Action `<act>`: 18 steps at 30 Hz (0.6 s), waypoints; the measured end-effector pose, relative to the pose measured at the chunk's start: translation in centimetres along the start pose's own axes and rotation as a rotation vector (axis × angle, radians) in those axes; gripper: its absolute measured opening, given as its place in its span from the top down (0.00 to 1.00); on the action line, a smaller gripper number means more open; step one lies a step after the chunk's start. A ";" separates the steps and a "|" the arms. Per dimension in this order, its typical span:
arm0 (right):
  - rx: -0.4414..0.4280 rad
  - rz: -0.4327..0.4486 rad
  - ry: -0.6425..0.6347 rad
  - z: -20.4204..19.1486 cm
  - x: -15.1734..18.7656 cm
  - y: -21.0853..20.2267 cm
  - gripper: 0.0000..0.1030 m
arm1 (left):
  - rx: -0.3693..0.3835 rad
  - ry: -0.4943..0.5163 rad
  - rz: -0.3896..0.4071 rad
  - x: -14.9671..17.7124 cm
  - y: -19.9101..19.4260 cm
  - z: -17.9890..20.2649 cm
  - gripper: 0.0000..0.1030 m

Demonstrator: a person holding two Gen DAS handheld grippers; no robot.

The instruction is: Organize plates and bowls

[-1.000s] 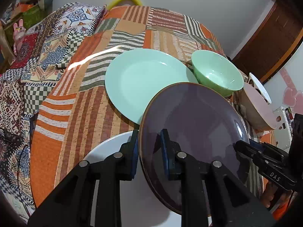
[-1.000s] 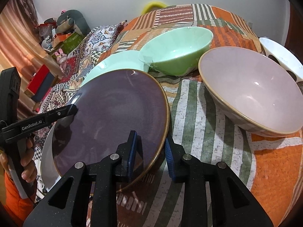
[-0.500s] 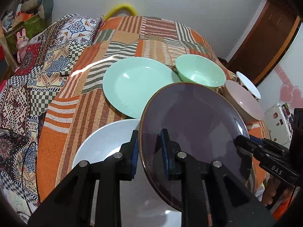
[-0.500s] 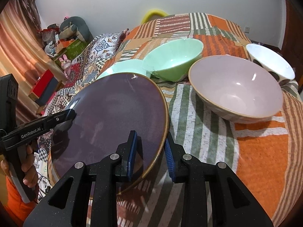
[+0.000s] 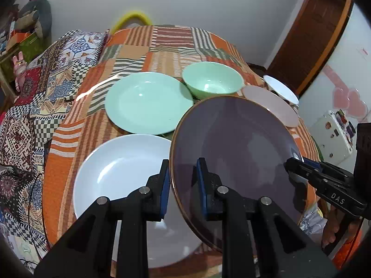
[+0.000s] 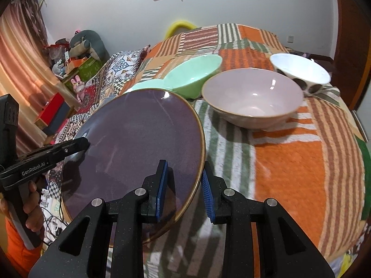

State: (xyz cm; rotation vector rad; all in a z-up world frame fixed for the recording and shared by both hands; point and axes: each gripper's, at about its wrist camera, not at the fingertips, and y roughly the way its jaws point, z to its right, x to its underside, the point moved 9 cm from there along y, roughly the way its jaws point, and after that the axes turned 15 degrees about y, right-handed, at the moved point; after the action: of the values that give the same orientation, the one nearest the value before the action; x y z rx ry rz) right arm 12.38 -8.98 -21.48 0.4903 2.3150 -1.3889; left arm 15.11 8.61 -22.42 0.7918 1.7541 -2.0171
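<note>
Both grippers hold one dark purple plate (image 5: 234, 148) with a brown rim, tilted, in the air above the table. My left gripper (image 5: 183, 185) is shut on its near left rim. My right gripper (image 6: 184, 190) is shut on the opposite rim of the plate (image 6: 139, 153). Below lie a white plate (image 5: 120, 169) and a mint green plate (image 5: 148, 102). A mint green bowl (image 5: 212, 82), a pink bowl (image 6: 252, 95) and a white bowl with dark spots (image 6: 300, 71) stand behind.
The round table wears an orange, green and brown striped patchwork cloth (image 6: 301, 162). A patterned quilt (image 5: 30, 106) lies to the left. A wooden door (image 5: 313, 37) stands at the right, and a yellow chair back (image 5: 132, 18) behind the table.
Both grippers have lifted the purple plate higher and back from the table. The white plate beneath it now shows almost whole, and the bowls look farther away.
</note>
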 end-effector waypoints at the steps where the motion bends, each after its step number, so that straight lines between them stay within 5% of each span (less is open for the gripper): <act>1: 0.003 0.003 0.003 0.2 0.1 -0.2 0.74 | 0.003 0.005 -0.002 0.0 0.0 0.3 0.80; 18: 0.071 0.009 0.057 4.3 1.8 -1.6 0.74 | 0.078 0.080 -0.078 1.7 2.0 5.5 0.79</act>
State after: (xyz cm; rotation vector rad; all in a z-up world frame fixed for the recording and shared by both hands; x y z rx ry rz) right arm 10.76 -13.36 -23.04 0.5682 2.3107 -1.4756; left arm 13.97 3.05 -24.56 0.8512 1.7845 -2.1442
